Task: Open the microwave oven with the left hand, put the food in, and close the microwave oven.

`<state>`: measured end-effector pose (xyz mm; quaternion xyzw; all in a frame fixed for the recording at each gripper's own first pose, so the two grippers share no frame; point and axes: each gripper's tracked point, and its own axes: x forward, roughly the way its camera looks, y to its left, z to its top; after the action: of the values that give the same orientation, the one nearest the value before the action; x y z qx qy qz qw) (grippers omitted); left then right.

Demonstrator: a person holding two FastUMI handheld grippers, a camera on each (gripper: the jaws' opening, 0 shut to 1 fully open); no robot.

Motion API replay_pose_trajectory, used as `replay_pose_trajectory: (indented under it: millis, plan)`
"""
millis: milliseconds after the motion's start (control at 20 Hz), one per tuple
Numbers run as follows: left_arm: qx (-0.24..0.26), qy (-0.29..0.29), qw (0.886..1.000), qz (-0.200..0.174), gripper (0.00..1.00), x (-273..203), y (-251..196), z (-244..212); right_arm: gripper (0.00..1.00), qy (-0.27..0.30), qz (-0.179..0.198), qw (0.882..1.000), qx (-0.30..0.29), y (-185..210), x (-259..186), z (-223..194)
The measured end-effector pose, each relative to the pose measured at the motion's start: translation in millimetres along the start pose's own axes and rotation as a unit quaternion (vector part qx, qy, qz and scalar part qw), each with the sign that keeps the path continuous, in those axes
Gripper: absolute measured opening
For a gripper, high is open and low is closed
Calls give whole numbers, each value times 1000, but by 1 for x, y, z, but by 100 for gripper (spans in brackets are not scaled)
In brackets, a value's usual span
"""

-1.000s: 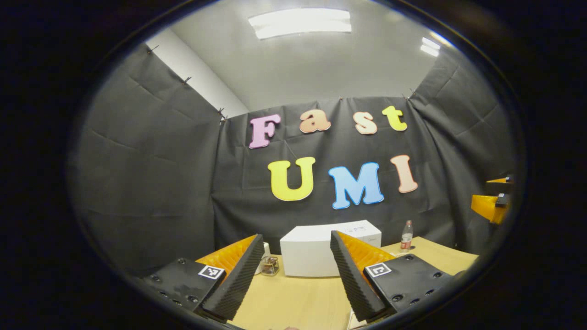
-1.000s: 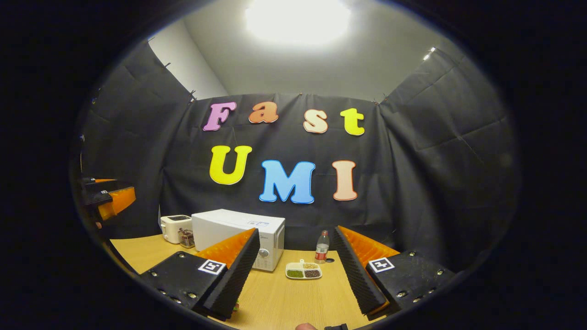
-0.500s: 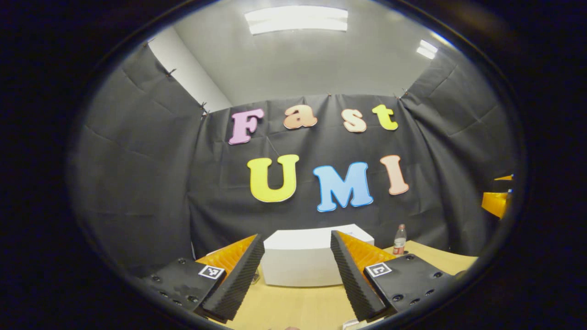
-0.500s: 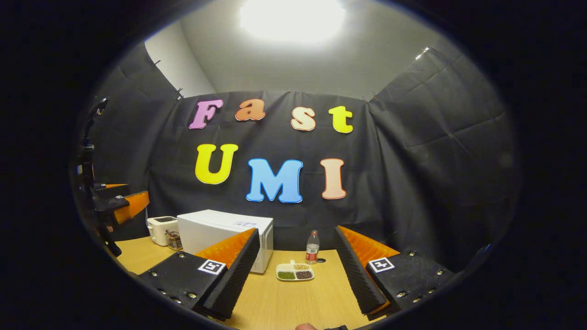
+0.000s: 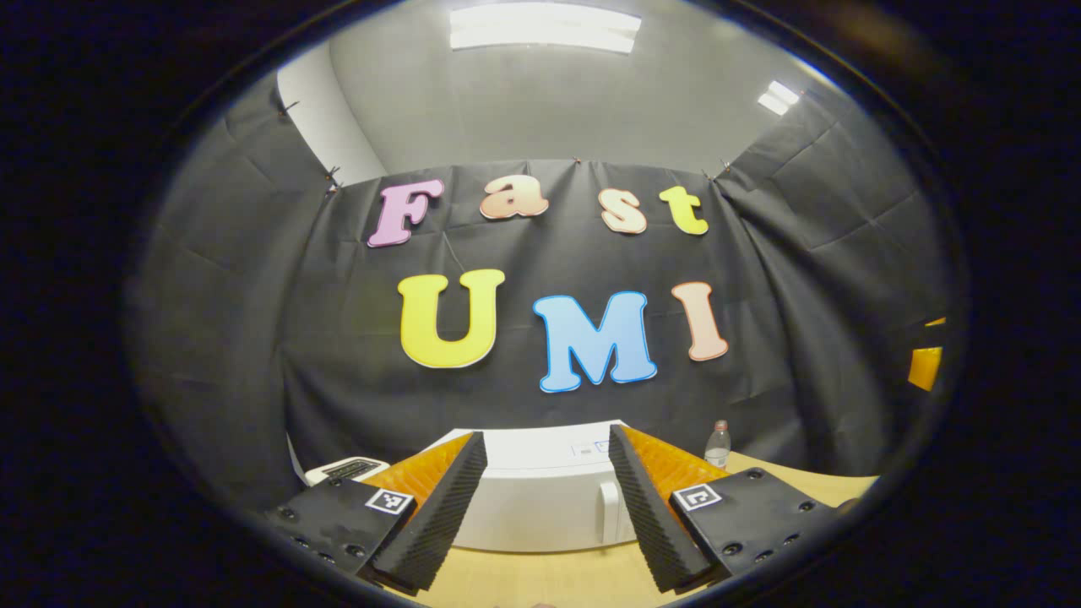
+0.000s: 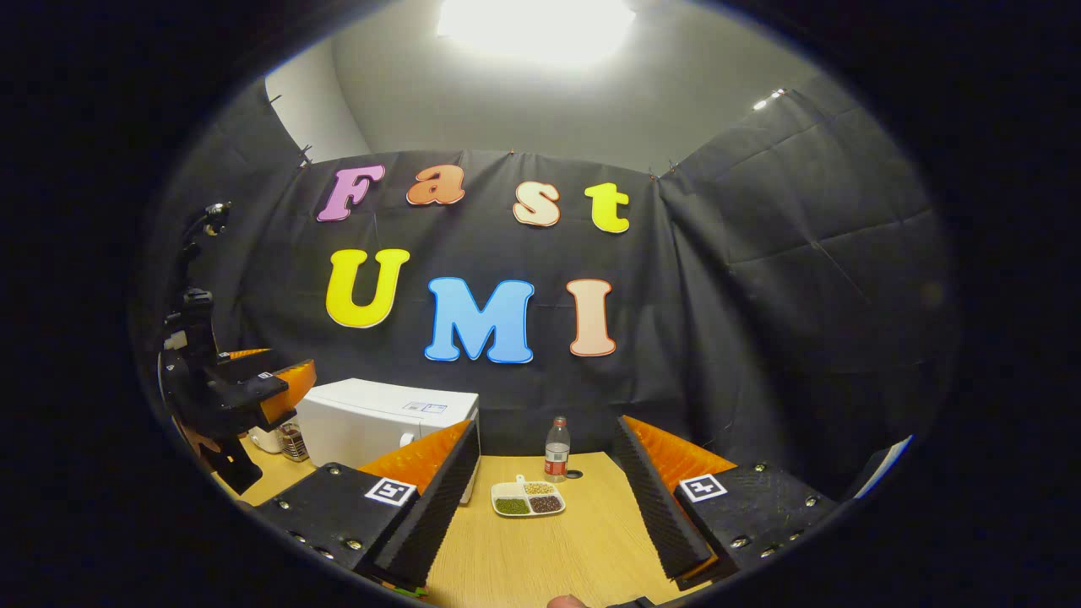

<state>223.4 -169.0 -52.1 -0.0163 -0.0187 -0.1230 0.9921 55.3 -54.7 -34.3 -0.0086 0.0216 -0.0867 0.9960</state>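
1. Microwave oven stands at the back of the worktop, against the booth wall, with its door closed; its handle faces you between your left tongs.
2. Half a second ago the microwave oven sat smaller and more to the right in the left gripper view. Now it is larger and centred, and the toaster shows at its left. I judge you are approaching to open the door; no contact yet.
3. Left tongs are spread wide and hold nothing. Right tongs are also spread wide and empty.
4. Food tray lies on the worktop just right of the microwave oven, in front of the bottle. It has three compartments: green, dark and pale grains.
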Motion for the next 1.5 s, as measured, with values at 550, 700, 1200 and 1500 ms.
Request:
replay_pose_trajectory:
  millis: [550, 700, 1200, 1500]
  plan:
    - [-11, 57, 997, -56, 98, 96, -46, -101, 97, 45, -97, 994, -18, -24, -6, -22]
    - [-14, 76, 995, -66, 96, 117, -57, -129, 97, 55, -115, 992, -22, -29, -11, -26]
    - [1, 158, 985, -72, 93, 153, -86, -222, 97, 86, -139, 986, -34, -37, -19, -39]
    - [-7, 169, 983, -77, 55, 159, -95, -234, 98, 94, -146, 984, -40, -44, -25, -41]
